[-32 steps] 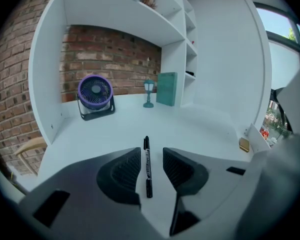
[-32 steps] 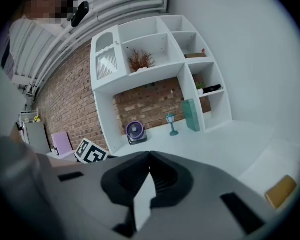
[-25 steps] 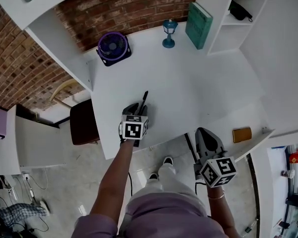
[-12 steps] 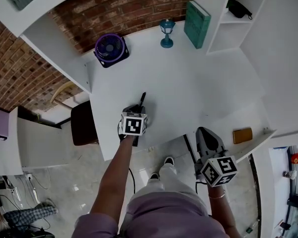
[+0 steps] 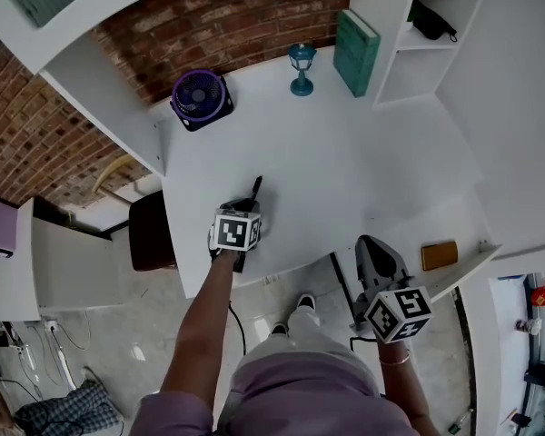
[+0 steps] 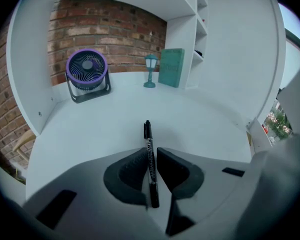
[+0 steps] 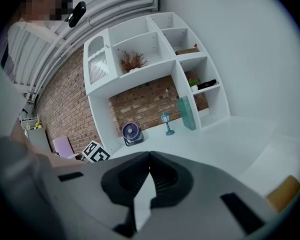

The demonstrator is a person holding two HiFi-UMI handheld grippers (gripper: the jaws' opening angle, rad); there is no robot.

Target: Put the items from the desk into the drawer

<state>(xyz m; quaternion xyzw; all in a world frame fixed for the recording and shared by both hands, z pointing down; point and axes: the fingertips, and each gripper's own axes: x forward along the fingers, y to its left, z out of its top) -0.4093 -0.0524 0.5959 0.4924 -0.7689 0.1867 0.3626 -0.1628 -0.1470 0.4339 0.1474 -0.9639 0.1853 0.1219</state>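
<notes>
Black pen (image 6: 148,139) between closing jaws of left gripper (image 6: 150,153) — apparently ungripped; right gripper (image 7: 149,157) clenched.

In the head view the marker cube (image 5: 237,232) covers the jaws of the left gripper (image 5: 246,207) and most of the pen (image 5: 256,187); only its tip pokes out above. Those jaws have just been closing, pen between them. Print on the pen's barrel is too blurred for us to read. We can't identify the orange-brown block (image 5: 439,254) in the drawer (image 5: 472,263); the right gripper view's lower-right edge cuts it off. Black object (image 5: 431,21) on the shelf (image 5: 436,44), upper right: unclear.
</notes>
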